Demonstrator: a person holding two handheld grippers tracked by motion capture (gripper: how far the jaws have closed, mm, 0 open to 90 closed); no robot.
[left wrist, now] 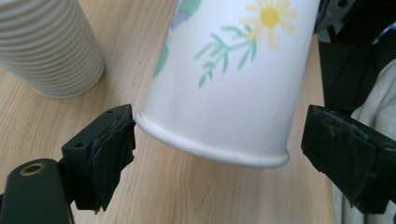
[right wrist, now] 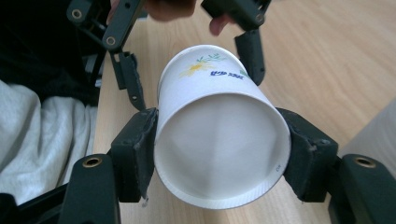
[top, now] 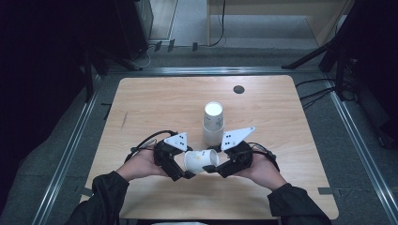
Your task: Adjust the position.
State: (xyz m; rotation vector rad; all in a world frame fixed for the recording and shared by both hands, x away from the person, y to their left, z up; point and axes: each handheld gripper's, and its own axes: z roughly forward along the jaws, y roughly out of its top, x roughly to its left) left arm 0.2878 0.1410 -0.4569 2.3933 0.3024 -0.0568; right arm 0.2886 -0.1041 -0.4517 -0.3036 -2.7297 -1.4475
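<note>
— Paper cup (top: 201, 161) with the daisy print, lying on its side between the two grippers, near the front edge of the table (top: 155, 98). See it?

— Yes. Which one actually has it?

— The right gripper (top: 217, 168). In the right gripper view its two black jaws press on either side of the cup's base end, and the recessed white bottom faces that camera. The pads (right wrist: 140, 158) sit flush against the wall, so it is clamped on the cup.

— And the left gripper (top: 187, 174)?

— Spread wide. In the left gripper view the cup's rolled rim hangs between the jaws: one pad (left wrist: 112, 149) is right at the rim's edge, the other stands clear of it with a gap. So that one is not gripping; its jaws stand apart around the mouth end.

— Is the cup on the wood?

— It looks lifted a little off the table, tilted, but I can't say for certain from here.

— What's that white thing behind it?

— A stack of upturned paper cups (top: 213, 123), standing upright just beyond the grippers, toward the middle of the table. In the left gripper view its ribbed side shows at the upper left, apart from the printed cup.

— Anything else?

— A small dark round spot (top: 239, 89) near the table's far edge, well apart from everything.
</note>
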